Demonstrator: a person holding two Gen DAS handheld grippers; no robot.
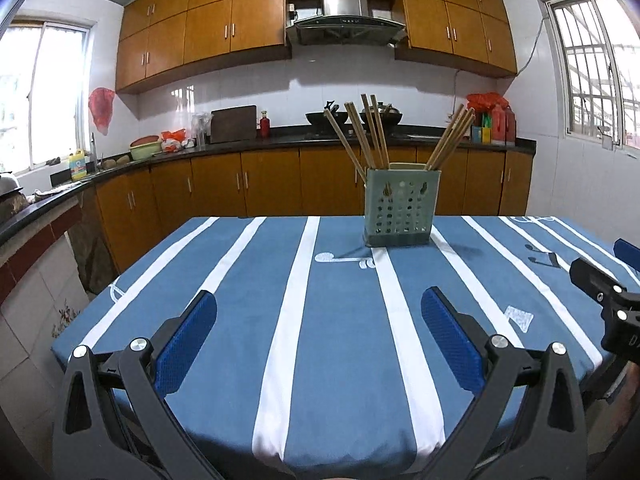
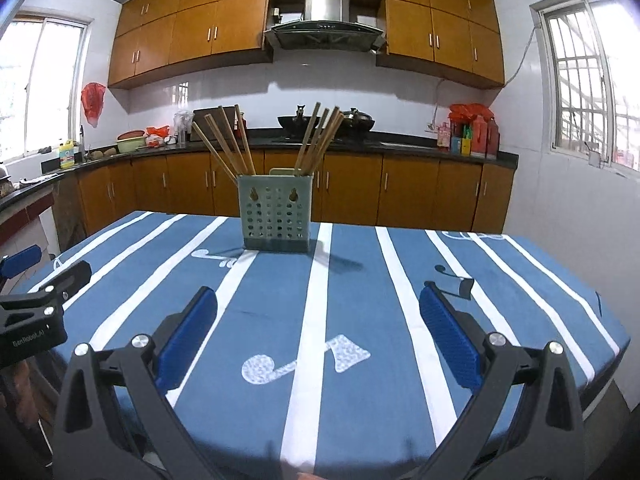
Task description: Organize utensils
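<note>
A kitchen table covered with a blue cloth with white stripes fills both views. Near its far edge stands a pale green perforated utensil holder, upright, with wooden chopsticks already standing in it in two loose clusters, one fanning left and one fanning right; whether a divider separates them cannot be told. No loose utensils show on the cloth in either view. The left gripper hovers low over the near end of the table with its blue-padded jaws spread wide and nothing between them; the right gripper does the same just beside it, also spread and empty. Both are well apart from the holder. Judging from this, the task is either at its very start or essentially finished — nothing is in hand. If work remains, the next move would call for reaching forward to the holder and closing on a single chopstick near its top, taking care not to tip the light holder.
</note>
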